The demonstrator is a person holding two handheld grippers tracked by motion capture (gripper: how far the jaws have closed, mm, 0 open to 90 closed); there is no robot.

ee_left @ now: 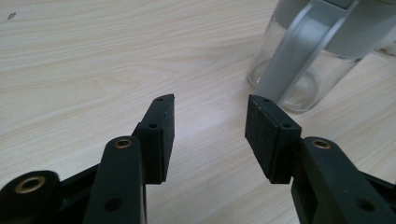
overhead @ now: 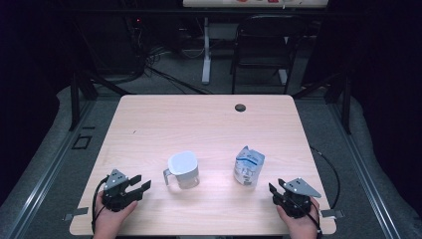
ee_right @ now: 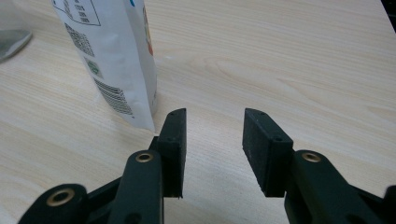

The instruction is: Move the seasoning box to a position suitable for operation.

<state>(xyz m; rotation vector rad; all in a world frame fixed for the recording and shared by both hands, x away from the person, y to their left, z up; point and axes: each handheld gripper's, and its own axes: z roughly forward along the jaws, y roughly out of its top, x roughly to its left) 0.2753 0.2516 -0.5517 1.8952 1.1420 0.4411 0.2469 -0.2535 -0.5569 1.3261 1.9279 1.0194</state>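
A clear jug (overhead: 183, 170) with a white lid and a grey handle stands near the middle of the wooden table (overhead: 199, 124). To its right stands a white and blue pouch (overhead: 249, 166). My left gripper (overhead: 141, 182) rests at the front left, open and empty, with its jaws pointing right toward the jug. In the left gripper view its gripper (ee_left: 210, 100) is just short of the jug (ee_left: 317, 51), whose handle faces it. My right gripper (overhead: 275, 186) sits at the front right, open and empty. In the right gripper view its gripper (ee_right: 214, 114) has the pouch (ee_right: 112, 56) just ahead on the left.
A dark round cable hole (overhead: 240, 107) sits in the table's far side. A black chair (overhead: 263, 45) and a white desk leg (overhead: 206, 50) stand on the floor beyond the table. Bare wood lies between the jug and the far edge.
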